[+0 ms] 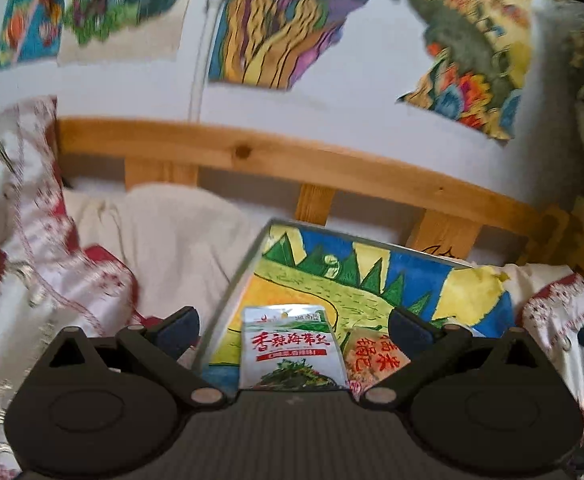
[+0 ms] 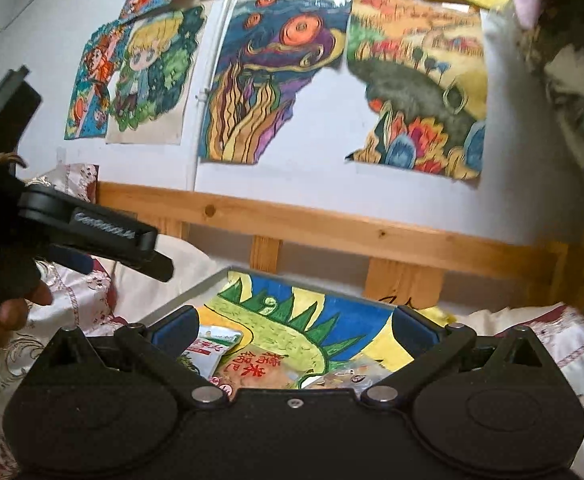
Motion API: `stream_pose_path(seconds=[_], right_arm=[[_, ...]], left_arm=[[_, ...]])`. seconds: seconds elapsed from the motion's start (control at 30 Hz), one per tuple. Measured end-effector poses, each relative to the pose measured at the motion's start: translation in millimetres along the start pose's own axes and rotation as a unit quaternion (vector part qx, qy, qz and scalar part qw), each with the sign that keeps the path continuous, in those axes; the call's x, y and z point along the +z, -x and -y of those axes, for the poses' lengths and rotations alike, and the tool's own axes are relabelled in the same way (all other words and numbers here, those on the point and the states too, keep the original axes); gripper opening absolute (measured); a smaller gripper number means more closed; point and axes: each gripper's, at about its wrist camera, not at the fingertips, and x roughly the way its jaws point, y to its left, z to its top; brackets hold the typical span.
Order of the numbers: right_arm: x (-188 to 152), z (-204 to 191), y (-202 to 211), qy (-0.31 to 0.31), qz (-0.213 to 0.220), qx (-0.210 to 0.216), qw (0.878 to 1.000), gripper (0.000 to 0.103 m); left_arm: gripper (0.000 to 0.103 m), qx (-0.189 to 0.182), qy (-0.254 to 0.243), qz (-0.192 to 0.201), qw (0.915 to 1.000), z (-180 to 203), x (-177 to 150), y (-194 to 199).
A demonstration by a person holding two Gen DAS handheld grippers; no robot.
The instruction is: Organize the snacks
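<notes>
A white seaweed snack packet (image 1: pixel 292 348) with red writing lies on a colourful painted board (image 1: pixel 372 280), between my open left gripper's (image 1: pixel 292 324) fingers. An orange rice-cracker packet (image 1: pixel 376 356) lies beside it on the right. In the right wrist view the same white packet (image 2: pixel 208 346), the orange packet (image 2: pixel 256 368) and a third clear packet (image 2: pixel 344 376) lie on the board (image 2: pixel 332 316) below my open right gripper (image 2: pixel 292 328). The left gripper (image 2: pixel 92 236) shows at the left, held in a gloved hand.
The board rests on a bed with white and red patterned bedding (image 1: pixel 32 260). A wooden headboard rail (image 1: pixel 292 156) runs behind it. Children's paintings (image 2: pixel 272 80) hang on the white wall.
</notes>
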Motion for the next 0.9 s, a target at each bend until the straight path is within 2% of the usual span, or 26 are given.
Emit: stream_pose_path(seconds=[0.37,0.73,0.9], right_arm=[[-4.0,-6.2,80.3,0.003,0.026,-0.023,0.999,0.102],[-15.6,-13.6,140.5,-0.016,0.012,-0.037,0.999,0.102],[-21.5,-19.5,163.5,-0.037,-0.007,-0.033,0.999,0.102]], left_arm=[[0.102,-0.005,0.009,0.022,0.9997,-13.0,-39.8,75.8],[0.103,-0.003,-0.015,0.03,0.9994,-24.4,-82.4,130.2],[0.103,-0.011,-0.022,0.02,0.9995,-25.7,-97.0,146.0]])
